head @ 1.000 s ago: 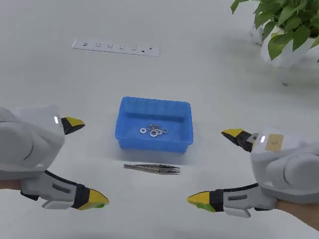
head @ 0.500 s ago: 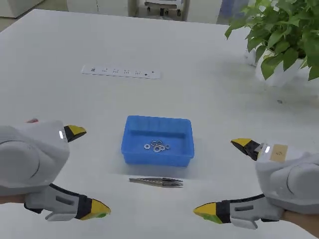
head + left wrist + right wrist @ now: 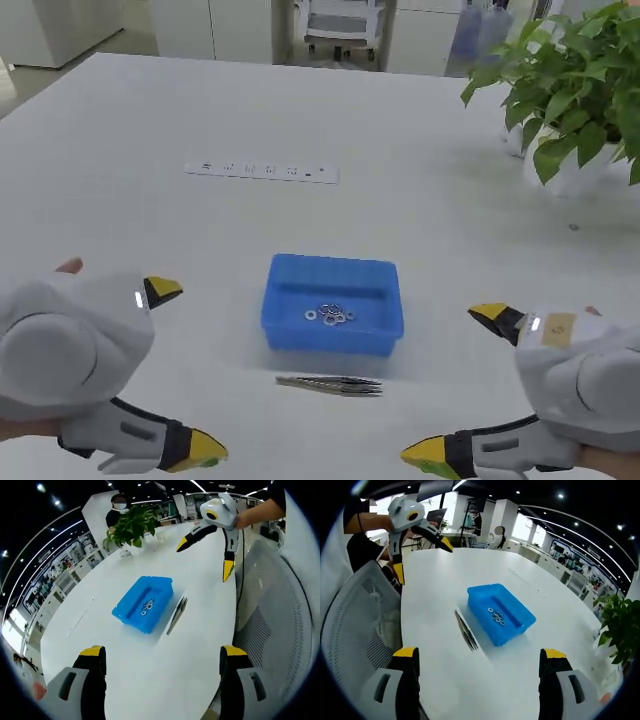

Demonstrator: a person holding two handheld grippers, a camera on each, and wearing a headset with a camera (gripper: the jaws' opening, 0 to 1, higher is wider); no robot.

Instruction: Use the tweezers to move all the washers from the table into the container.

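A blue container sits mid-table with several small metal washers lying inside it. The same container shows in both gripper views, washers in its middle. Metal tweezers lie flat on the table just in front of the container, also seen as tweezers and tweezers. My left gripper is at the near left, open and empty. My right gripper is at the near right, open and empty. Both are well clear of the tweezers.
A white power strip lies on the white table beyond the container. A potted plant stands at the far right. A mesh office chair sits at the table's near edge. A person stands far off behind the plant.
The head camera has tilted up, so everything sits lower in view and more of the room shows. Container, washers and tweezers lie as before. Both grippers stay open.
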